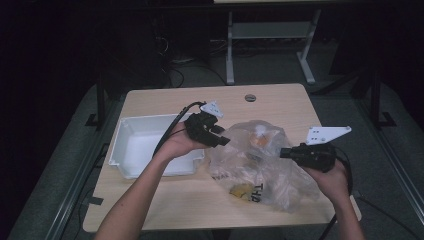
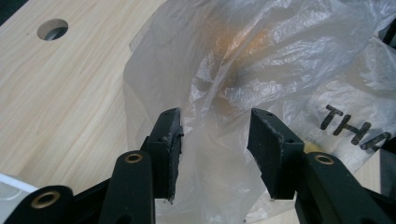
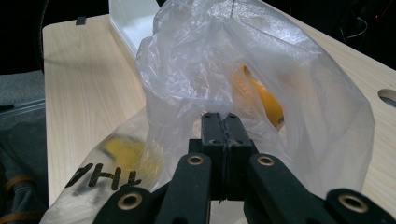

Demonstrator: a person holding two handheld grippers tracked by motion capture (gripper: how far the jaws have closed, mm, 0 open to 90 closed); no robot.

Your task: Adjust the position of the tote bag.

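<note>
So, white bin (image 1: pixel 131 137) at left sits empty. Left tool (image 1: pixel 223 136) is released, jaws apart around loose film of the plastic bag (image 1: pixel 260 165) mid-tabletop (image 1: pixel 165 210); right tool (image 1: pixel 283 152) is clenched on the bag's plastic. Orange and yellow stuff is still inside, so unpacking looks barely begun. Pale wood surface, dark room.

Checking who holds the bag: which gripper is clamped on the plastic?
The right gripper: its fingers pinch the plastic bag; the left gripper stands open.
</note>
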